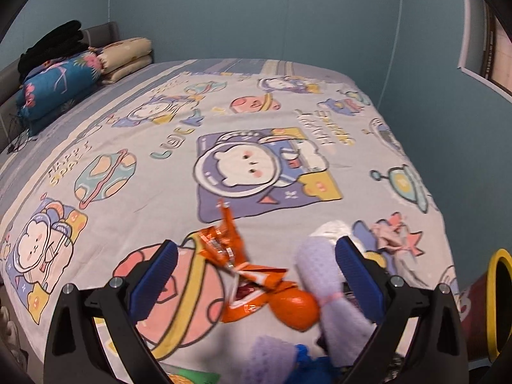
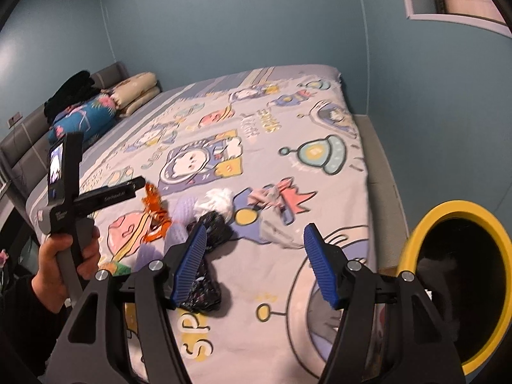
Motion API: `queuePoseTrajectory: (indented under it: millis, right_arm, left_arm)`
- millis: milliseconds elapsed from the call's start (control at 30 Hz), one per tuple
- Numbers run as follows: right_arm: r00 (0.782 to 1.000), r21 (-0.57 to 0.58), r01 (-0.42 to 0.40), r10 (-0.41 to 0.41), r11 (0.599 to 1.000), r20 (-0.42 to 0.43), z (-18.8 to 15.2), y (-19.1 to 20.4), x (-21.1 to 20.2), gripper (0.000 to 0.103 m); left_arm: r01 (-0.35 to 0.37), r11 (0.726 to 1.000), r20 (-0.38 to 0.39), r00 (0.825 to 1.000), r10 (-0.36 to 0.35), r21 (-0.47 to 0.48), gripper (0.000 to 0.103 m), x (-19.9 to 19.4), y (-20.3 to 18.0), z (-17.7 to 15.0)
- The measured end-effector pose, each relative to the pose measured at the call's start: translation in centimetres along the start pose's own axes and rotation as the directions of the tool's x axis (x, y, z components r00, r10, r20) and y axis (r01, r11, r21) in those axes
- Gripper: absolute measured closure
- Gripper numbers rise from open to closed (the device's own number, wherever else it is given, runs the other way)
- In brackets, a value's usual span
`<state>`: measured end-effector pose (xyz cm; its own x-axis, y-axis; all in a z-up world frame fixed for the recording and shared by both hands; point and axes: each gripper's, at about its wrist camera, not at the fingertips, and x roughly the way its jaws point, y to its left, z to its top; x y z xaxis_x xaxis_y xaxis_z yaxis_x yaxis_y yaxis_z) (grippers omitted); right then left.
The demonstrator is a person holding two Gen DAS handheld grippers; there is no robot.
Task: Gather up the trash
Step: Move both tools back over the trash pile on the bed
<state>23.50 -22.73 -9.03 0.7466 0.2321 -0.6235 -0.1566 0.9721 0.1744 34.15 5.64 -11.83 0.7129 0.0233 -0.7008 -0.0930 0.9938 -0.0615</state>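
Black crumpled bag lies beside open right hand-held gripper.

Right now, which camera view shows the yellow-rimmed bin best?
The right wrist view: the yellow-rimmed bin shows nearly its whole ring and dark opening beside the bed. The left wrist view catches only a sliver of its rim at the right edge.

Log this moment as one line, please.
left gripper: open over orange wrapper | right gripper: open, empty | bin: right of bed
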Motion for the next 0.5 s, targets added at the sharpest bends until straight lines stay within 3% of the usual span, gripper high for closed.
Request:
queuePoseTrajectory:
  millis: [500]
  right_arm:
    - [0.983, -0.105, -0.069, 0.05, 0.992, -0.179, -4.8, 5.5, 6.5, 0.043]
  left_arm:
    - [-0.047, 0.998, -0.079, 0.996, 0.043, -0.052, 0.008, 4.1, 3.1, -2.5]
